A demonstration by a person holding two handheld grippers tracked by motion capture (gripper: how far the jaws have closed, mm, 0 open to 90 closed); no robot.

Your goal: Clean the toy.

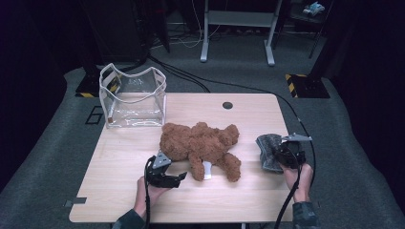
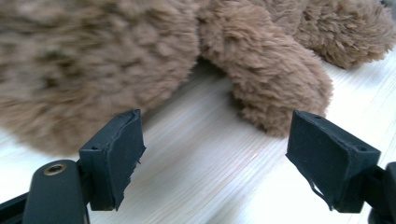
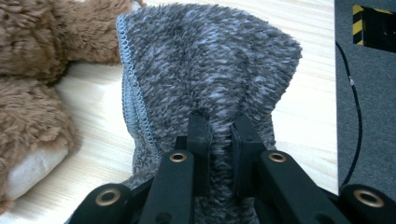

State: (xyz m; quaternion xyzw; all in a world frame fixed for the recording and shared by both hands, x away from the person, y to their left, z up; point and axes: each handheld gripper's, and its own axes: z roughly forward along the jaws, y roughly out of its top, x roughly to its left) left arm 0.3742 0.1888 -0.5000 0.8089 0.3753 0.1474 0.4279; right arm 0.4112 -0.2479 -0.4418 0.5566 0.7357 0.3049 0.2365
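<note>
Keeping your right gripper point(image 3: 219, 140) pinched tight on the grey fuzzy cloth point(image 3: 205, 70) rising from between its jaws, steer your left gripper point(image 2: 215, 154), jaws spread and empty, onto the teddy bear point(image 2: 140, 56) just ahead.

teddy bear point(image 2: 140, 51) cut off by top and left edges in left gripper view, fur at left blurred; grey fleece cloth point(image 3: 205, 79) lower part hidden behind right gripper point(image 3: 219, 140) jaws; small brown item point(image 1: 110, 120) inside clear bag point(image 1: 133, 98) too small to tell
</note>
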